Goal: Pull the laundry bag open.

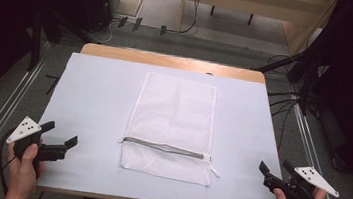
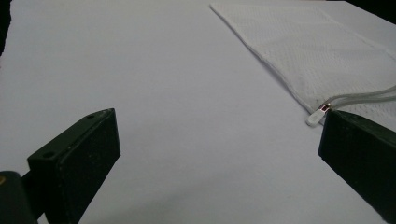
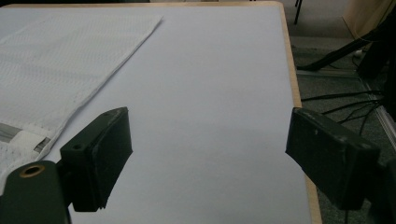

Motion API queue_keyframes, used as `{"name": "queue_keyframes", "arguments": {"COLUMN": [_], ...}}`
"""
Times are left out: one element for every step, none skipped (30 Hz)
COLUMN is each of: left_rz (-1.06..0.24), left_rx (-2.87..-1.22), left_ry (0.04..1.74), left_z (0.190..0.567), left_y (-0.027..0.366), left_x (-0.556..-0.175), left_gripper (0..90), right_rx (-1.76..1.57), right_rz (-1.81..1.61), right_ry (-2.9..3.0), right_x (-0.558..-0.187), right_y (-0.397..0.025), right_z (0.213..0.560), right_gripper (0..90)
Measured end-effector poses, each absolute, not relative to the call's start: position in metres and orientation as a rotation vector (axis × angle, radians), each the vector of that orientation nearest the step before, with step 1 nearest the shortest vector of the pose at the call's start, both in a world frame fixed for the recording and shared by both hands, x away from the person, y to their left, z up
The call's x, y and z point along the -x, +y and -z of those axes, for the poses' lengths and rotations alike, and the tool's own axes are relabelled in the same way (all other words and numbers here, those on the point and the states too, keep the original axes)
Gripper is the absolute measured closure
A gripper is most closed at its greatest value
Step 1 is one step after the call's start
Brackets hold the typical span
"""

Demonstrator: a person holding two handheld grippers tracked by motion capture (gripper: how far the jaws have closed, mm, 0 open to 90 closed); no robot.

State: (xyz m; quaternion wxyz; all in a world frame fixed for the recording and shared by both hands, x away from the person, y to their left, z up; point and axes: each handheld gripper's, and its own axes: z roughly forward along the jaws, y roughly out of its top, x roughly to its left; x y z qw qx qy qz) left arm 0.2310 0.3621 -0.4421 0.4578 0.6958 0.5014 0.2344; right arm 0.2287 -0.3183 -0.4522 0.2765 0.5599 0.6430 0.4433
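Mesh bag (image 1: 171,126), flat mid-bench (image 1: 89,94), zip (image 1: 166,147) shut and facing the person for easy reach; left gripper (image 1: 61,139) and right gripper (image 1: 273,171) flank it, well apart, jaws wide, empty.

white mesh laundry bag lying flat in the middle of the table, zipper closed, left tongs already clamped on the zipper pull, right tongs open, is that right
Not quite. The left tongs are open and hold nothing: the left gripper view shows the jaws wide apart, with the zipper pull lying free on the sheet beside one jaw. The rest holds: the white mesh laundry bag lies flat mid-table with its zipper closed, and the right tongs are open.
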Motion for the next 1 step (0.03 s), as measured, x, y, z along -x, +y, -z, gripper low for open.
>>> {"name": "queue_keyframes", "arguments": {"left_rz": [-0.578], "left_rx": [-1.714], "left_ry": [1.235], "left_z": [0.4421], "left_y": [0.3621], "left_x": [-0.231], "left_gripper": [0.0], "right_rx": [-1.504], "right_rz": [-1.192], "right_ry": [1.724], "right_x": [-0.2286], "right_y": [-0.3188], "right_z": [0.452], "right_gripper": [15.1]}}
